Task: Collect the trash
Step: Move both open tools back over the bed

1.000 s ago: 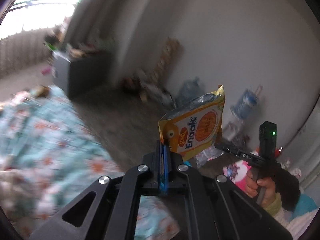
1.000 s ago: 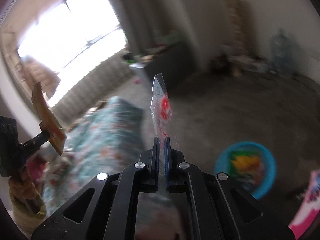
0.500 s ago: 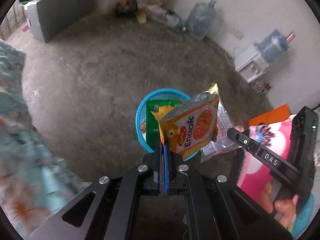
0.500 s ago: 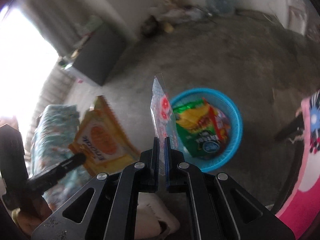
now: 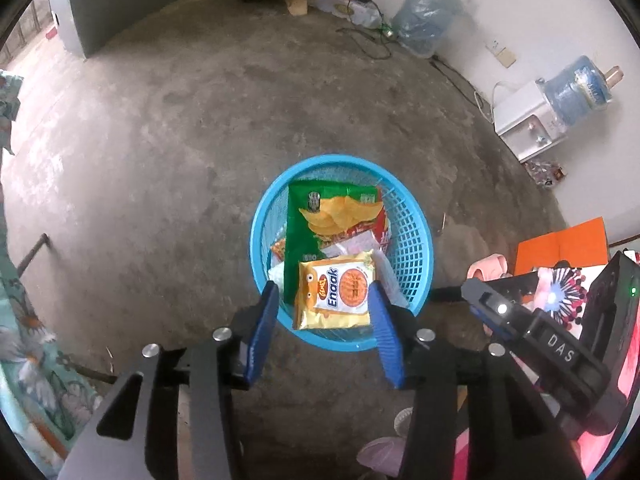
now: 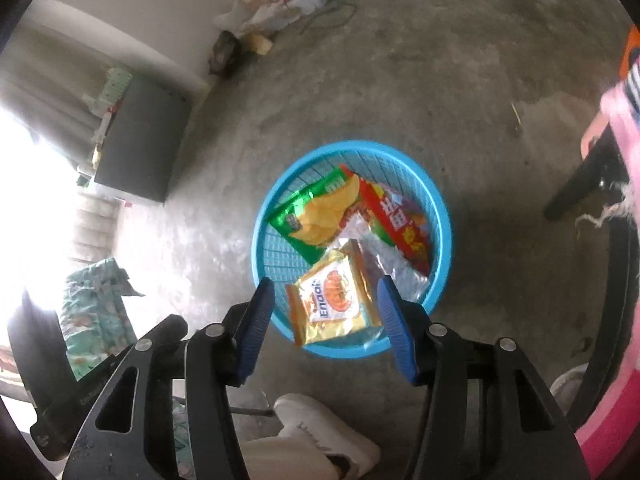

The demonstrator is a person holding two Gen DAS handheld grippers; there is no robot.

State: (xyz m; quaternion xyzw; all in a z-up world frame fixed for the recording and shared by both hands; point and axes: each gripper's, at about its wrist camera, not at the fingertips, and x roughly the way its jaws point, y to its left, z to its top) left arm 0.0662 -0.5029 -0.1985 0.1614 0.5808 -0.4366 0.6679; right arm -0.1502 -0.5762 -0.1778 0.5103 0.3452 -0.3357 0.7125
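Observation:
A blue mesh basket (image 5: 416, 236) stands on the concrete floor and also shows in the right wrist view (image 6: 440, 216). In it lie a yellow Enaak snack packet (image 5: 334, 294), (image 6: 334, 300), a green chip bag (image 5: 320, 216), (image 6: 312, 210), a red wrapper (image 6: 394, 220) and a clear wrapper (image 6: 394, 264). My left gripper (image 5: 324, 300) is open and empty above the basket's near rim. My right gripper (image 6: 326, 292) is open and empty above the same rim; its body (image 5: 536, 336) shows at the right of the left wrist view.
Water jugs (image 5: 424, 16) and a white dispenser (image 5: 528, 120) stand by the far wall with cables on the floor. A grey cabinet (image 6: 136, 148) is at the left. A floral bedspread (image 5: 24, 360) lies at left. A white shoe (image 6: 320, 436) is below the right gripper.
Both grippers have opened. The yellow Enaak packet left the left gripper and the clear red-print wrapper left the right one; both now lie in the basket.

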